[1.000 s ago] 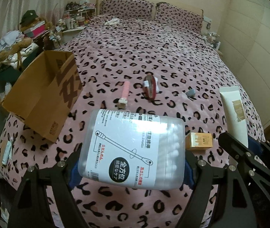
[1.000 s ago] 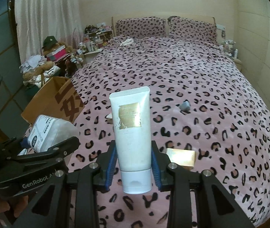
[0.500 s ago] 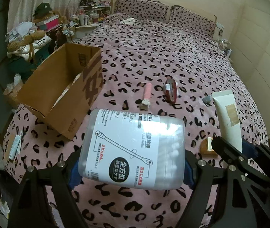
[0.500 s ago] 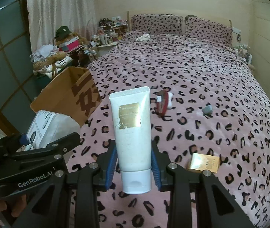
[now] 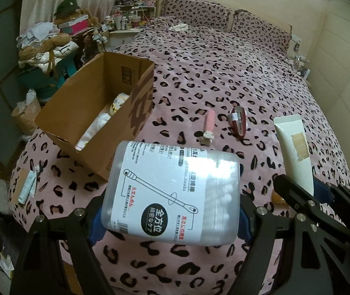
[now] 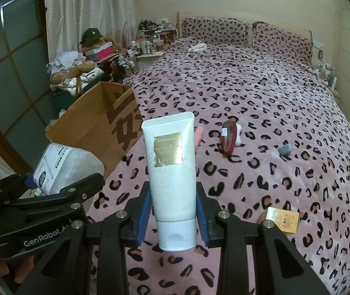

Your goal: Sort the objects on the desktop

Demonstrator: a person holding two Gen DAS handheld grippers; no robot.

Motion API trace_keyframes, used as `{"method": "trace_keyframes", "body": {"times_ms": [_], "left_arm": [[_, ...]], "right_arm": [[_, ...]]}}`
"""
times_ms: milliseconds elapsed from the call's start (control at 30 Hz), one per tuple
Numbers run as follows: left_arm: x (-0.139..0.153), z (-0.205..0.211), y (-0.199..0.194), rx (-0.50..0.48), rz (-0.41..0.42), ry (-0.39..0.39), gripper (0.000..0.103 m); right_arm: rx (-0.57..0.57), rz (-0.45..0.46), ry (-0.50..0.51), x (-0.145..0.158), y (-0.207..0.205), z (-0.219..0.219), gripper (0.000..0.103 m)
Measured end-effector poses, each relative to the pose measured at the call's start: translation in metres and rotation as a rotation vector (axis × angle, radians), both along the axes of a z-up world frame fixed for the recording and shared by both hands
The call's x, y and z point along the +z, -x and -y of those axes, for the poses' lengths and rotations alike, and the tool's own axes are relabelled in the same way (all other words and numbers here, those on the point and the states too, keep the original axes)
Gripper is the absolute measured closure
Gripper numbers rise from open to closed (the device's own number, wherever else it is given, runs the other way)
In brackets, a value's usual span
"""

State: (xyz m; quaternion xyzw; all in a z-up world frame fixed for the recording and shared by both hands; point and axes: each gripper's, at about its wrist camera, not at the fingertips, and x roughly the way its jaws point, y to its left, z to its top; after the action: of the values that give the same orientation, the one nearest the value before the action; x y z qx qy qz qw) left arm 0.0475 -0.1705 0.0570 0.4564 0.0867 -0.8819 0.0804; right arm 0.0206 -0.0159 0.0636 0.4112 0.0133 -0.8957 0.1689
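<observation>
Reading "GenRobot.AI" on left tool (image 6: 59,196), "全方位" on swab box (image 5: 172,191)

A: Dim, warm indoor lighting in both views. Source out of frame.
B: Confirmed. White glare on the cotton swab box (image 5: 172,194); label partly washed out there.
A: Strong fisheye bending at the edges, black vignette in every corner.
B: Soft shadows only. Centre sharp, far clutter beside the bed (image 6: 261,113) grainy and indistinct.
</observation>
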Motion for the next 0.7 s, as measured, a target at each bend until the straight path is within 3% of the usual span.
{"method": "trace_keyframes", "body": {"times_ms": [700], "left_arm": [[0.009, 0.073, 0.004, 0.112, 0.005, 0.031, 0.021]], "right_arm": [[0.099, -0.01, 0.004, 0.009, 0.021, 0.068, 0.07]]}}
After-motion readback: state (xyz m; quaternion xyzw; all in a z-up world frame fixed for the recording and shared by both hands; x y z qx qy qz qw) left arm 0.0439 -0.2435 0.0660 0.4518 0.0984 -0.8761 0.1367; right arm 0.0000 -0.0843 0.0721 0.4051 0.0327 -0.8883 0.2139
